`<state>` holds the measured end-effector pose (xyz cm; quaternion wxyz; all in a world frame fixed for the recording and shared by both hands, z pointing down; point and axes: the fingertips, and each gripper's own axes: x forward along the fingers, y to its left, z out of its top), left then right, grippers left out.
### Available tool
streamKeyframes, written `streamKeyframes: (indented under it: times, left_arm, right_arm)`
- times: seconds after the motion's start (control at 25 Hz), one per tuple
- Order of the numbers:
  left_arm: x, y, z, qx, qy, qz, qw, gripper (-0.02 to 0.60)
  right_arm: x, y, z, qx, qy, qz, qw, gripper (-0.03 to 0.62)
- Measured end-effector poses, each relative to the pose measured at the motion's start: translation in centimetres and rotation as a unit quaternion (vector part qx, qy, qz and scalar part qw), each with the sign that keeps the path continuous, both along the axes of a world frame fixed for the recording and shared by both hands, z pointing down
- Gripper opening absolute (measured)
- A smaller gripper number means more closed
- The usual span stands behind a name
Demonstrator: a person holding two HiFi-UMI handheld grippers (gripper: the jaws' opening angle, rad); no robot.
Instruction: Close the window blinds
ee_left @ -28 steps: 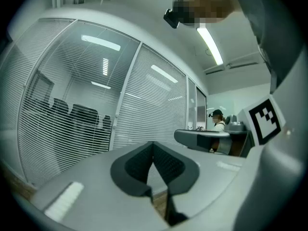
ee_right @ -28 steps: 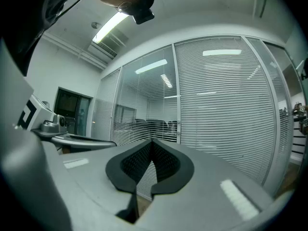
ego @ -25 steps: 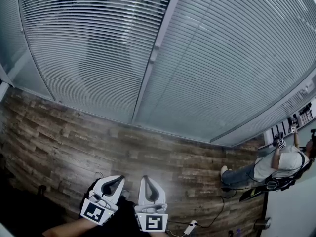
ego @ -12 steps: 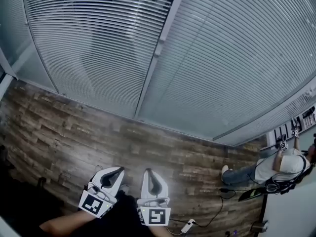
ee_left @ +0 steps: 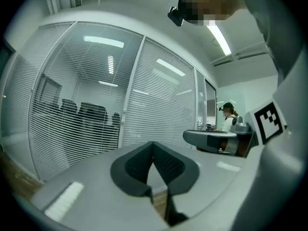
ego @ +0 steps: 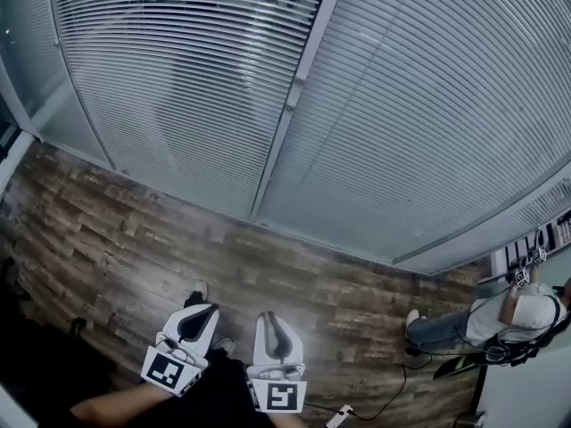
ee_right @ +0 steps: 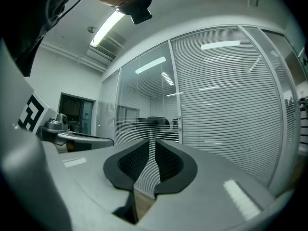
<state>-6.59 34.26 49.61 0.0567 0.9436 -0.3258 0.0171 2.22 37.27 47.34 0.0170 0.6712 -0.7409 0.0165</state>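
Grey right claw [ee_right: 155, 143] opening slightly, nothing between its jaws; left claw [ee_left: 153, 146] closed, empty; window blinds [ego: 169, 87] ahead, untouched

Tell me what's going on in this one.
A person stands facing glass walls with blinds, a gripper in each hand, both held low over the wood floor. Neither touches the blinds. The left gripper is shut and empty; the right gripper is opening, nothing between its fingers. The left panel's slats are see-through, so not closed yet.
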Motion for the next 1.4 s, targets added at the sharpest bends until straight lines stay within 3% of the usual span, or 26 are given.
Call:
streamKeyframes:
  times: [0.28,0.64,0.92,1.12,1.4]
  left_arm:
    - [2.8,-1.3,-0.3,0.0,0.008,0.024,0.9997,-0.002]
    - [6.5,-5.9,-1.2,0.0,0.026,0.058,0.998,-0.002]
    - [7.6,-12.4,-1.4,-0.011,0.037,0.06,0.9974,-0.002]
    - [8.8,-16.9,-0.5,-0.058,0.036,0.097,0.9929,-0.002]
    - [9.5,-24.8,-2.5,-0.036,0.055,0.103,0.9926,-0.002]
  right_arm:
    - [2.0,-1.6,-0.3,0.003,-0.013,0.004,1.0,0.008]
    - [5.3,-5.7,-0.4,-0.001,-0.009,0.046,0.999,0.003]
    - [5.6,-12.4,-0.4,-0.022,0.005,0.035,0.999,0.003]
    - [5.8,-18.2,-1.1,-0.025,0.011,0.036,0.999,0.002]
    - [7.3,-26.1,-1.5,-0.021,0.008,0.052,0.998,0.002]
